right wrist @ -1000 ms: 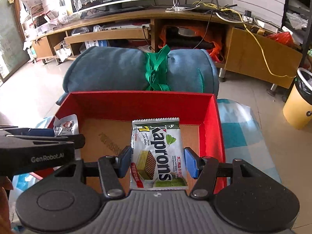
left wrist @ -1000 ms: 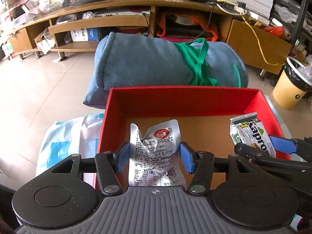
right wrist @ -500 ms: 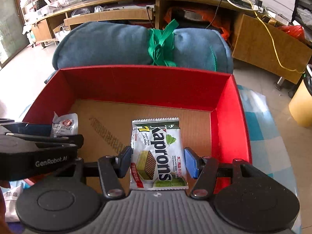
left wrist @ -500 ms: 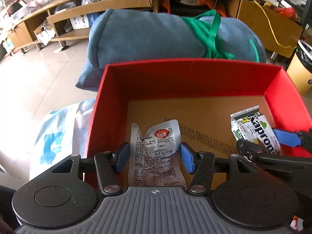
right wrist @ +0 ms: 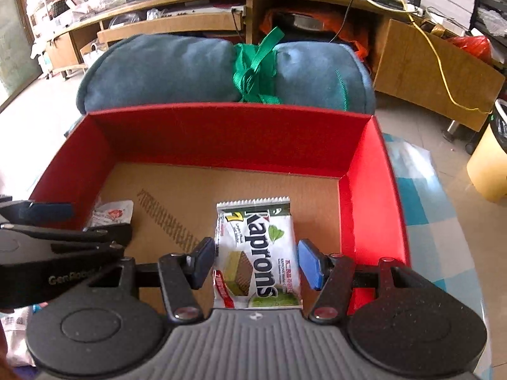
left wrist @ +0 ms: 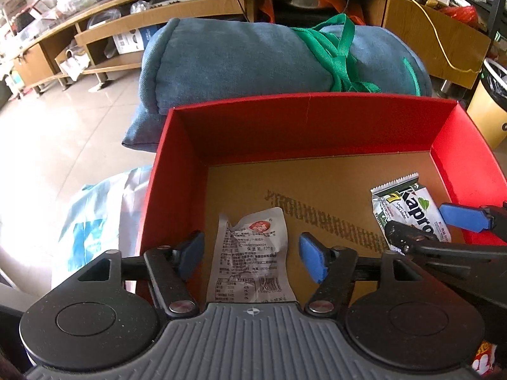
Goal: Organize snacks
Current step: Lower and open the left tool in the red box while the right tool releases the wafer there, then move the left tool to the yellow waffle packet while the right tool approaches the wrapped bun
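The left gripper (left wrist: pixel 252 255) has just been opening: its blue pads now stand clear of the white snack pouch (left wrist: pixel 252 261) between them, which seems to lie on the cardboard floor of the red box (left wrist: pixel 304 126). The right gripper (right wrist: pixel 256 264) stays clamped on the Kaprons wafer pack (right wrist: pixel 258 255). Since a second ago both have dropped into the box, pointing steeply down.
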A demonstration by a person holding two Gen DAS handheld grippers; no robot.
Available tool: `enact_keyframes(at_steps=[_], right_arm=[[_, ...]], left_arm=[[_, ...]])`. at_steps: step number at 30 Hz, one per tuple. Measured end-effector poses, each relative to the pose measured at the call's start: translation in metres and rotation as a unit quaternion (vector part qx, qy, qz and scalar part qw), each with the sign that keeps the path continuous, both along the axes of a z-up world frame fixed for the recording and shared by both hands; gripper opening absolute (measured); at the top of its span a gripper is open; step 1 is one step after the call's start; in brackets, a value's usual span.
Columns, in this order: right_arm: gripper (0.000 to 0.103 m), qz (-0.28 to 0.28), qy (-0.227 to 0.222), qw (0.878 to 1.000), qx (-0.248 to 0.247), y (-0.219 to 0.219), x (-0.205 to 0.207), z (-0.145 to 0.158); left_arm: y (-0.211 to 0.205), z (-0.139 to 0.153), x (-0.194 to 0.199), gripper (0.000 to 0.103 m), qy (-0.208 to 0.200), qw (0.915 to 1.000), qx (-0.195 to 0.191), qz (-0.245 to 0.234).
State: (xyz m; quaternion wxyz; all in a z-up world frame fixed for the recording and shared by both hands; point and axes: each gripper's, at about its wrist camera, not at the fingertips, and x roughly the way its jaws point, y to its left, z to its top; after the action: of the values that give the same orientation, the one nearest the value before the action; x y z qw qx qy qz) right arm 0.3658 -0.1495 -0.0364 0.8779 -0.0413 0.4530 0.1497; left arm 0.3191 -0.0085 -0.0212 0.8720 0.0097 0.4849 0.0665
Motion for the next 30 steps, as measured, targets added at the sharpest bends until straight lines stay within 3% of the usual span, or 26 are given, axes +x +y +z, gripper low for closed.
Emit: enact_keyframes(at_steps=[17,30], right_arm=[[0.06,-0.012,-0.036,0.999,0.016,-0.009,-0.01,0.033],[0.061,0.018,-0.052,0.998,0.02,-0.003,-0.061,0.061]], left_arm=[[0.011,0.033,-0.013,0.086,-0.034,0.9992,-0.02,-0.002],[0.025,0.054,-0.052,0.087,-0.049,0.9981,-0.039,-0.006]])
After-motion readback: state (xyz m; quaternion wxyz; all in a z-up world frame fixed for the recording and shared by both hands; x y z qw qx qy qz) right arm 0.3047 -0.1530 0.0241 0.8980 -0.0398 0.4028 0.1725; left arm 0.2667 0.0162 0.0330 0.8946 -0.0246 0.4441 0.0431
